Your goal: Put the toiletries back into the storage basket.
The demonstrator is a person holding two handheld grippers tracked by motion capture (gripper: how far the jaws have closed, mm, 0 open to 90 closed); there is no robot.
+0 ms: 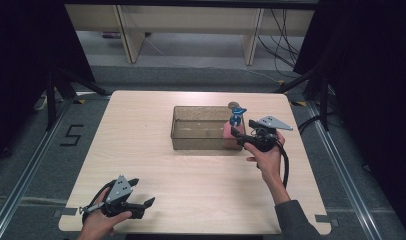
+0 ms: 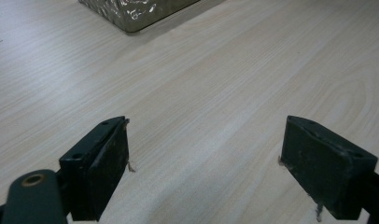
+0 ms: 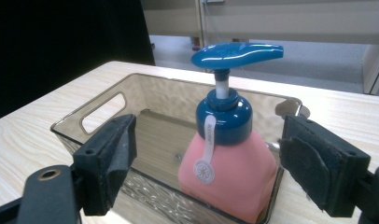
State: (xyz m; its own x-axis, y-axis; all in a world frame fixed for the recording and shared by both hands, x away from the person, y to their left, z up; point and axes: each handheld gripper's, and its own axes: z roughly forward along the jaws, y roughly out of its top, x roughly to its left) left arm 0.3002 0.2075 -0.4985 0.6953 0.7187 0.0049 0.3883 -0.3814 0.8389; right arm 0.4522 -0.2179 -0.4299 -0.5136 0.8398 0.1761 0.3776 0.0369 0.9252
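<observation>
Pink pump bottle (image 3: 227, 170) upright in tray (image 3: 101, 100), long axis vertical; spout apparently toward tray's far side. Right claw (image 3: 208, 163) wide open, pads clear of bottle. Left claw (image 2: 204, 163) open, empty, over table (image 2: 215, 84).

We see the surface (image 1: 156, 165) bare from the near edge up to the bin (image 1: 191, 141), so a tool could sweep across it freely there. Our left tool (image 1: 141, 192) rests low at the near left corner, jaws apart over bare wood. Inside the bin the left part stands free; the pump bottle (image 3: 227, 163) fills its right end, its blue spout (image 3: 237, 53) rising above the rim. Our right tool (image 3: 208, 163) sits at that end with its jaws wide on either side of the bottle.
</observation>
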